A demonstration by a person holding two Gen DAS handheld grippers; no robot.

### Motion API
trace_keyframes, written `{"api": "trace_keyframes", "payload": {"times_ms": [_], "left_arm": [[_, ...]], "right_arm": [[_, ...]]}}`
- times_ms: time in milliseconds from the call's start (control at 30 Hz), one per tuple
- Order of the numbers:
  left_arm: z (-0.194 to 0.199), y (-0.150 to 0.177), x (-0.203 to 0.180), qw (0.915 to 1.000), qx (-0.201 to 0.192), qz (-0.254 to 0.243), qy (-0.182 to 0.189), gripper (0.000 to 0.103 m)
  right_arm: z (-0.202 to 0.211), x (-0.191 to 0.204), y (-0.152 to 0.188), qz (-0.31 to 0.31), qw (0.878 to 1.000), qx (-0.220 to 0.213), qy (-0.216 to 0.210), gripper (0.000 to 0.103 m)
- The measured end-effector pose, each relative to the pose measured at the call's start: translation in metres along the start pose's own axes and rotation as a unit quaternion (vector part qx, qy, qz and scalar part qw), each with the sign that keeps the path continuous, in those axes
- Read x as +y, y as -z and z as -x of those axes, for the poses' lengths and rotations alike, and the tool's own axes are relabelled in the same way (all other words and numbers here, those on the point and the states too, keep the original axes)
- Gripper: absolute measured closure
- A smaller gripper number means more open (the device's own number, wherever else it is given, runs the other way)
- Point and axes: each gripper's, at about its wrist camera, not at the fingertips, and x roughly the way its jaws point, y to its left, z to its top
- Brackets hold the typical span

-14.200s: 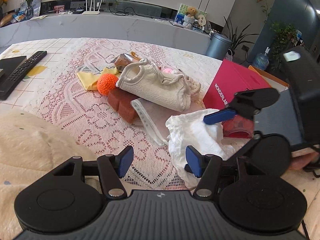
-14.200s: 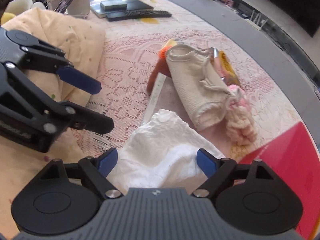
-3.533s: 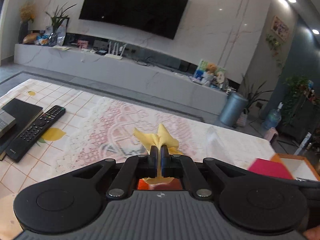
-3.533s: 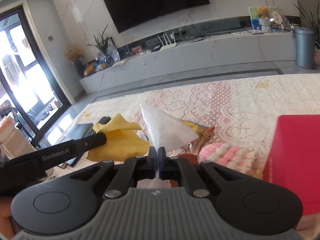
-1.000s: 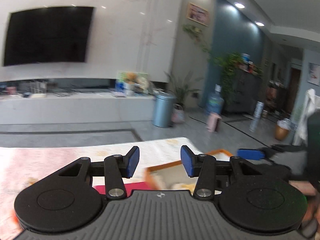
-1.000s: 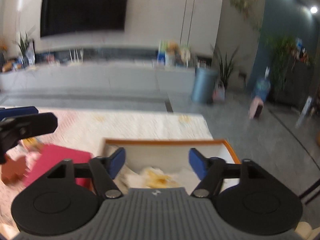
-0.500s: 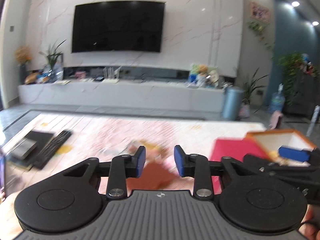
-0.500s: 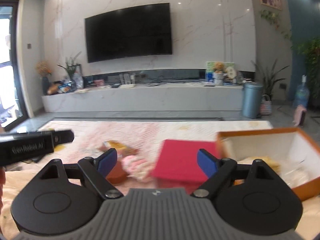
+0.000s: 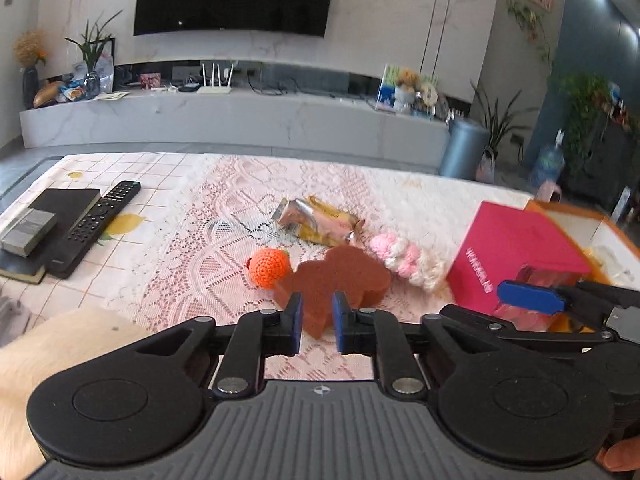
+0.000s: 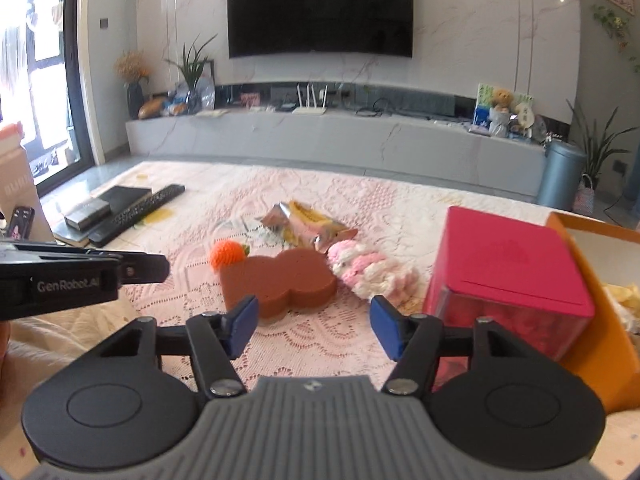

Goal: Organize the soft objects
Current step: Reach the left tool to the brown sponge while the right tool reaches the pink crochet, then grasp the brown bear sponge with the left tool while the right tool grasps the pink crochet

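sponge [image 9: 336, 280] | light, squashy; pinch near lobe | left tongs [image 9: 314, 322] opening, empty | right tongs [image 10: 312, 326] closing, empty

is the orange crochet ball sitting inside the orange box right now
No, the orange crochet ball lies on the lace tablecloth beside the brown sponge, well left of the orange box.

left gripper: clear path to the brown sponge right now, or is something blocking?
Probably yes. The left gripper points straight at the brown sponge, jaws opening, nothing between them. The orange crochet ball touches the sponge's far-left side, not its near edge.
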Motion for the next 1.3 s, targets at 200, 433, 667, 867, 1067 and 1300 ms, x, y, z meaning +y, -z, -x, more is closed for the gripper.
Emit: {"api": "trace_keyframes", "payload": {"times_ms": [200, 433, 667, 867, 1067, 1300], "left_arm": [[-0.035, -0.009, 0.004, 0.9976, 0.045, -0.037, 0.037, 0.032], [-0.075, -0.017, 0.021, 0.9949, 0.085, -0.003, 0.054, 0.032], [-0.103, -0.026, 0.031, 0.9927, 0.109, 0.015, 0.049, 0.032], [-0.116, -0.023, 0.038, 0.9894, 0.127, 0.040, 0.058, 0.034], [-0.116, -0.023, 0.043, 0.9850, 0.134, 0.063, 0.088, 0.033], [-0.095, -0.017, 0.038, 0.9773, 0.162, 0.067, 0.119, 0.037]], "right_arm": [[-0.044, 0.001, -0.007, 0.034, 0.999, 0.031, 0.007, 0.046], [-0.080, -0.003, -0.007, 0.043, 0.998, 0.041, 0.012, 0.052], [-0.097, 0.000, -0.015, 0.090, 0.995, 0.022, 0.027, 0.052], [-0.117, -0.003, -0.019, 0.106, 0.992, 0.028, 0.061, 0.052], [-0.133, -0.001, -0.016, 0.125, 0.988, 0.046, 0.083, 0.053], [-0.126, -0.009, -0.021, 0.097, 0.992, 0.052, 0.057, 0.093]]}}
